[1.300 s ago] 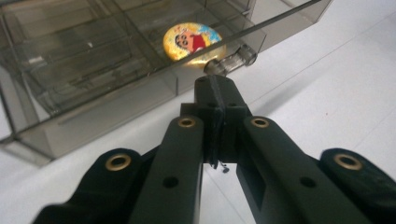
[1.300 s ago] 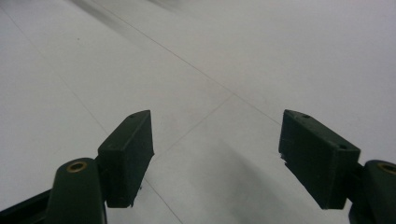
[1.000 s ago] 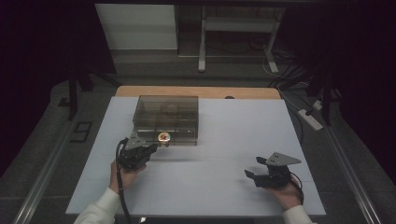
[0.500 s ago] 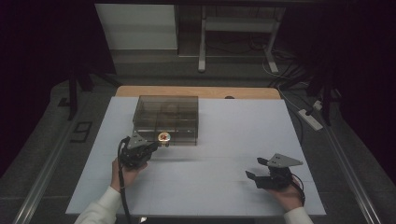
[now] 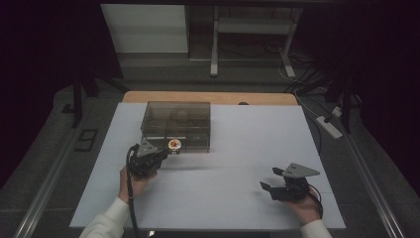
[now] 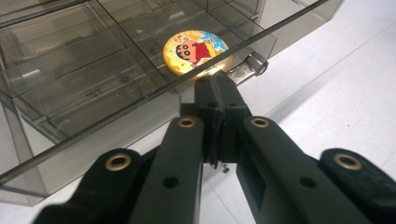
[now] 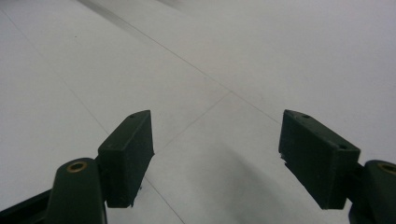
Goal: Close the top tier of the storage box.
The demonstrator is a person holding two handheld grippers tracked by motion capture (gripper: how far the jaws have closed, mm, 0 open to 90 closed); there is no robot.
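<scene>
At the front edge of the smoky compartment box [image 5: 176, 125], the left gripper [image 6: 215, 95] is pressed together on a clear handle [image 6: 247, 67], probably to draw out the tray where the cartoon badge [image 6: 195, 51] is lying; the right gripper [image 7: 215, 158] is held spread over the white table [image 5: 247, 148], apart.

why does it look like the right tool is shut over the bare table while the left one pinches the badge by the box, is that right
Not quite: the right tool is open, jaws wide apart over the white table, as the right gripper view shows. The left tool is shut at the badge by the box.
</scene>
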